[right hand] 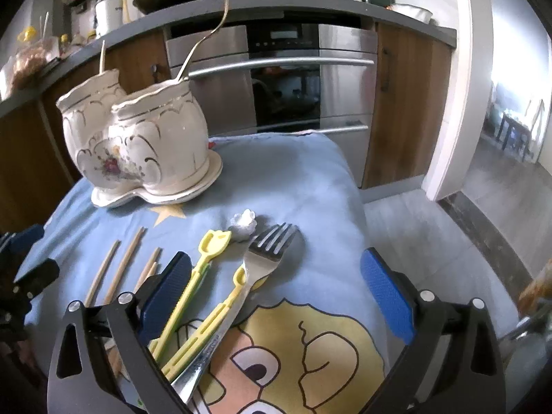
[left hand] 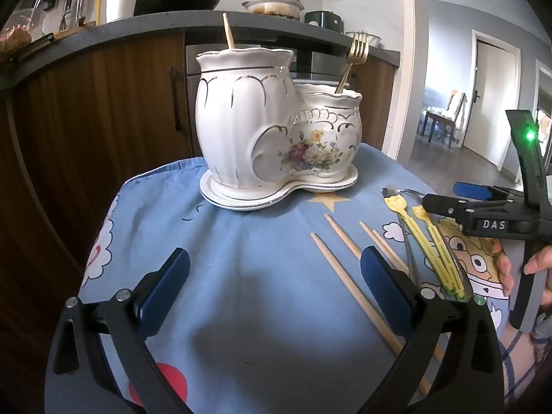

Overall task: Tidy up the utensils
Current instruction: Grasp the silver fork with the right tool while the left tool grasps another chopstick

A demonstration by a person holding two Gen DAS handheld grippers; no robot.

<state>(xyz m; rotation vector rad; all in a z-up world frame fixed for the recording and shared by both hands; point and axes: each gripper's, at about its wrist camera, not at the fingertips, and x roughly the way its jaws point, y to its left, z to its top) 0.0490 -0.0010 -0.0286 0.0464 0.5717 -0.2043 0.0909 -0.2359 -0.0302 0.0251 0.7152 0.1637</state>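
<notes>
A white floral ceramic holder [left hand: 276, 131] with two joined pots stands at the far side of the blue cartoon cloth [left hand: 241, 227]. One chopstick [left hand: 228, 31] sticks out of its tall pot and a gold fork [left hand: 355, 58] out of the short one. Three loose chopsticks [left hand: 345, 276] lie right of my open, empty left gripper [left hand: 275, 255]. My right gripper [right hand: 276, 257] is open just above a steel fork [right hand: 265, 258] and two yellow plastic utensils [right hand: 193, 289]; its left finger overlaps their handles. A small white flower-shaped piece [right hand: 245, 222] lies beyond them.
Behind the table are wooden cabinets, a steel oven [right hand: 286, 79] and a grey counter [left hand: 138, 27] with a wok and pots. The cloth drops off at the table's right edge [right hand: 355, 200]. A doorway [left hand: 483, 103] opens on the right. A hand [left hand: 538, 265] holds the right gripper.
</notes>
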